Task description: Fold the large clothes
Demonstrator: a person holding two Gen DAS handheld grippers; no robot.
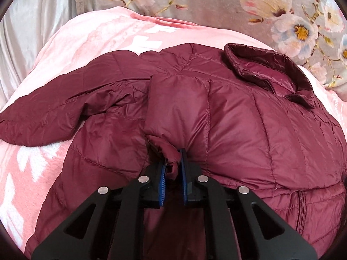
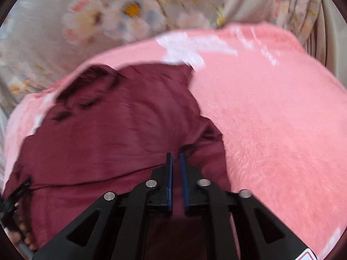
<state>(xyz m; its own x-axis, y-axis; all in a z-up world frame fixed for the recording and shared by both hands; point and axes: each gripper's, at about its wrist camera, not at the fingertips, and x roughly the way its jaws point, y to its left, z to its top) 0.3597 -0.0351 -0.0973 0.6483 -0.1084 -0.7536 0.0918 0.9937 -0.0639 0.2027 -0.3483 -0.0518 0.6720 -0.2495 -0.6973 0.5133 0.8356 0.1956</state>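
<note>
A maroon quilted jacket (image 1: 238, 119) lies spread on a pink blanket (image 1: 86, 43), with its collar (image 1: 271, 71) at the upper right and one sleeve (image 1: 54, 112) stretched out to the left. My left gripper (image 1: 173, 158) is shut on a bunched fold of the jacket's fabric near its middle. The right wrist view is blurred. There the jacket (image 2: 108, 140) fills the left half. My right gripper (image 2: 175, 155) sits on the jacket's right edge, and maroon fabric fills the narrow slit between its blue pads.
The pink blanket (image 2: 271, 119) spreads wide to the right of the jacket. Behind it lies a grey floral sheet (image 1: 216, 4), and shiny grey cloth (image 1: 32, 32) is at the far left. A black zip end (image 2: 19, 190) shows at the jacket's lower left.
</note>
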